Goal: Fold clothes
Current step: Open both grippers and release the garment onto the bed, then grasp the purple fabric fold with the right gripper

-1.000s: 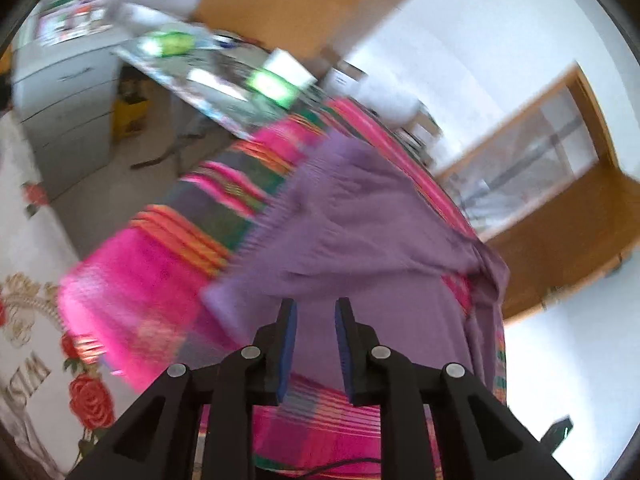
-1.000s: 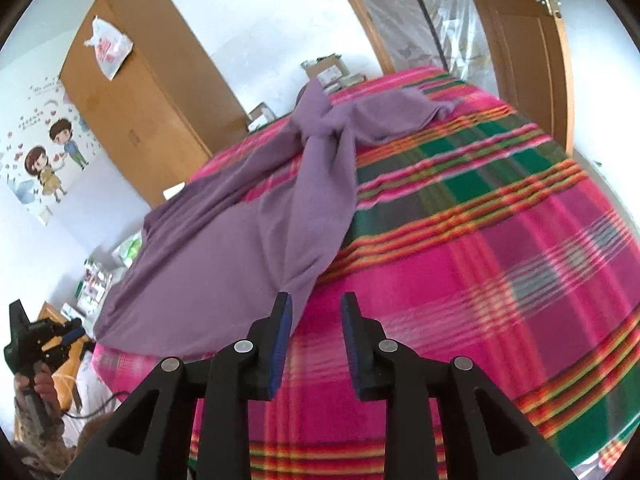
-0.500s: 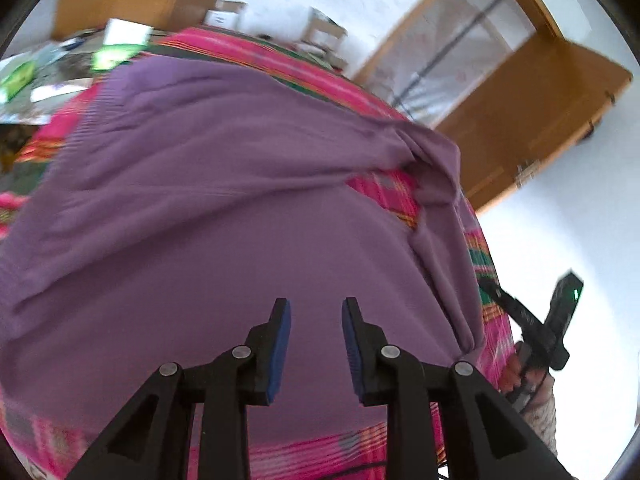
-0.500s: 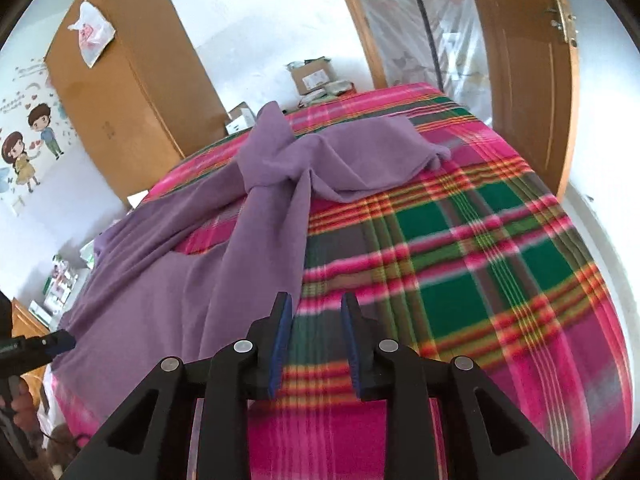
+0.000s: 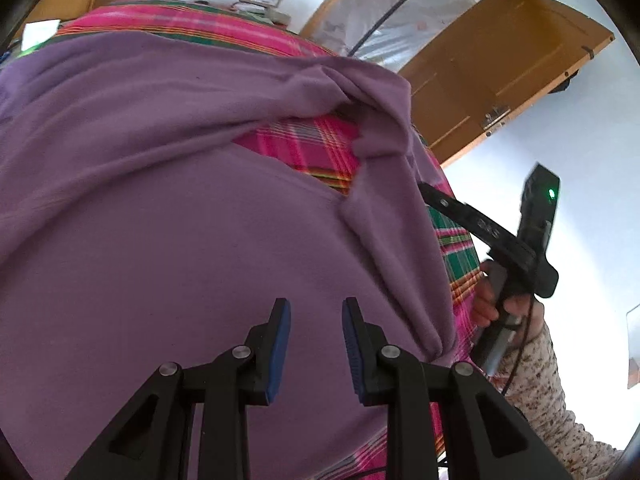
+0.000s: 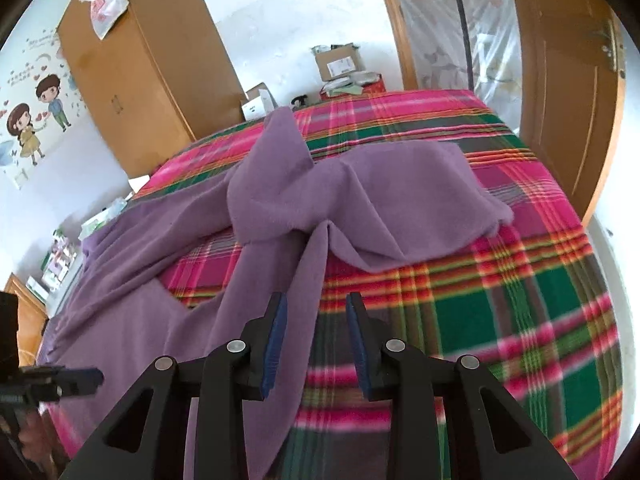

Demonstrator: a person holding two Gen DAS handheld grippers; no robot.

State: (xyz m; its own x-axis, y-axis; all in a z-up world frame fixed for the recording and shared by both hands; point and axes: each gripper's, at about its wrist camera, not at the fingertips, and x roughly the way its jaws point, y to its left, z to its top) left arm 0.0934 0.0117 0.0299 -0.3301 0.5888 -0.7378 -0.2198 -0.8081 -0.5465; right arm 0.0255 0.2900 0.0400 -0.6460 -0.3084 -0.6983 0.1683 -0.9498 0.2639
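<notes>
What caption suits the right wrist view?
Right gripper, jaws opening, over purple garment sprawled on plaid bed.

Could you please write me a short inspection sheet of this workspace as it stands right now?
Surface: bed under a pink, green and orange plaid blanket, partly covered.
Job's things: one purple garment, spread out and rumpled, not folded; a long part trails toward the near edge.
Clutter: cardboard boxes and small items beyond the far end of the bed.
Grippers: left gripper over the garment, open, nothing between the pads; right gripper, jaws opening, hovers at the edge of the trailing part, nothing gripped.
Cables: a thin dark cable hangs from the right gripper's handle.
Surroundings: wooden wardrobe, open wooden door, cartoon wall stickers.
</notes>
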